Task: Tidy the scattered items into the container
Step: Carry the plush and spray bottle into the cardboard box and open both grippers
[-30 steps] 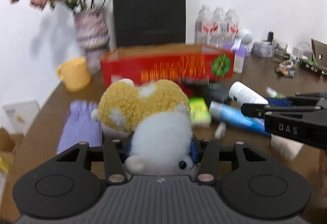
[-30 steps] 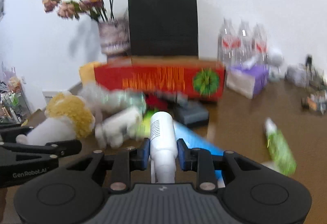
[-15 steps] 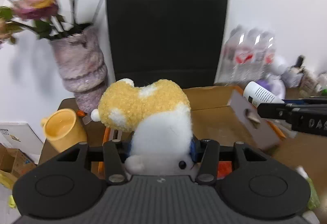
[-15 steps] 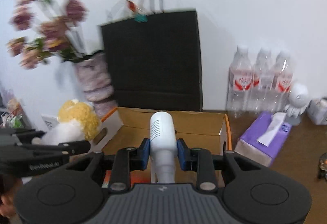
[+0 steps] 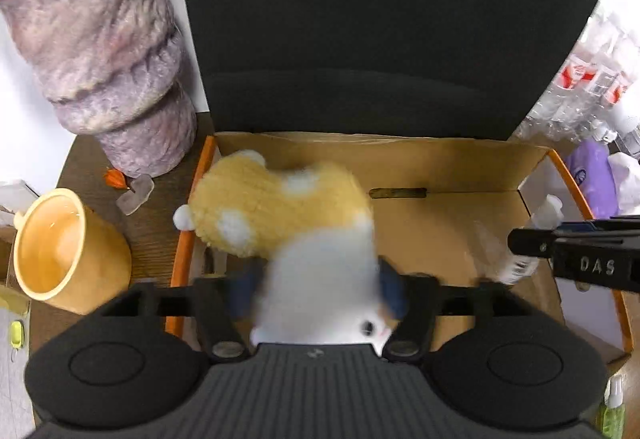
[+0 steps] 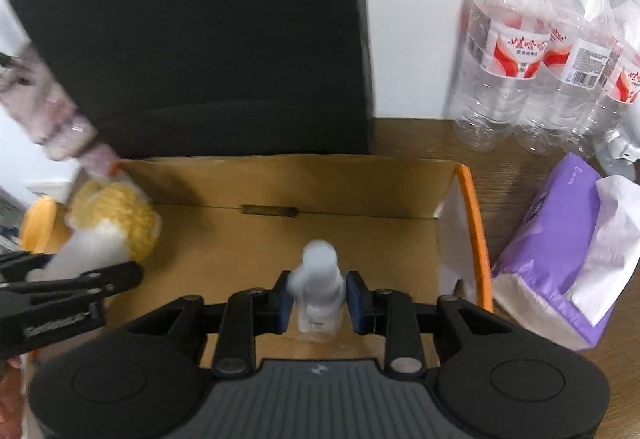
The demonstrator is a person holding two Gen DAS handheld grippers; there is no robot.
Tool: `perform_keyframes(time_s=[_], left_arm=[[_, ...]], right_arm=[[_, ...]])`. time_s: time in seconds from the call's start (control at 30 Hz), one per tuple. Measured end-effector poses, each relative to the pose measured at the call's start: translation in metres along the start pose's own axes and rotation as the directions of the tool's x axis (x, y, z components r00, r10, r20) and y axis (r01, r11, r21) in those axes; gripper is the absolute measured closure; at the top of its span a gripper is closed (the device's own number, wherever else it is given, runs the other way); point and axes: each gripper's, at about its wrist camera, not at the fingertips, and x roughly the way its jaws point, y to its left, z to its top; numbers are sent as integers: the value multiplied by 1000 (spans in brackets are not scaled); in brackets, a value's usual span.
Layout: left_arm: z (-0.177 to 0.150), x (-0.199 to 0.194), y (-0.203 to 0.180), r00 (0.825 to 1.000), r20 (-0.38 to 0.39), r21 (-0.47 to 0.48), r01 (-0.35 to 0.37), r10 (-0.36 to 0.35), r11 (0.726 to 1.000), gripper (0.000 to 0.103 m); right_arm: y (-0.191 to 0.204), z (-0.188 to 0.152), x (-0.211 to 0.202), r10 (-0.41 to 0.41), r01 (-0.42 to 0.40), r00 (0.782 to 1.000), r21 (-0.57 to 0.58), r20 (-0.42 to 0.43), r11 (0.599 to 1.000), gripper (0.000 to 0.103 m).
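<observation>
Plush toy [image 5: 280, 223] and white bottle [image 6: 319, 279] blurred (bag top cropped).

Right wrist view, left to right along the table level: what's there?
Yellow mug → plush toy → white bottle → orange box rim → purple tissue pack.

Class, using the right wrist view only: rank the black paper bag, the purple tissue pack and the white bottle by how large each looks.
1. black paper bag
2. purple tissue pack
3. white bottle, though it sits nearest the camera, so its true size is unsure.
</observation>
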Motion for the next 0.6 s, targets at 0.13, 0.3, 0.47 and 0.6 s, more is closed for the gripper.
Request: perform_keyframes(time_s=[0.13, 0.3, 0.47, 0.6], left_arm=[[2, -1, -3, 1000, 10, 16, -24, 24, 1000, 9], [3, -7, -6, 1000, 4, 12, -18, 18, 1000, 9], [-4, -27, -12, 1000, 15, 20, -13, 13, 1000, 8], [-17, -48, -15, 1000, 22, 29, -18, 17, 999, 7]], right_arm=[[-1, -1, 0, -9, 9, 1000, -14, 11, 1000, 39], [-1, 0, -10, -15, 15, 1000, -15, 24, 1000, 38], [-3, -8, -27, -24, 24, 999, -6, 30, 1000, 38], [-2, -22, -46, -11, 11, 1000, -11, 19, 1000, 34]])
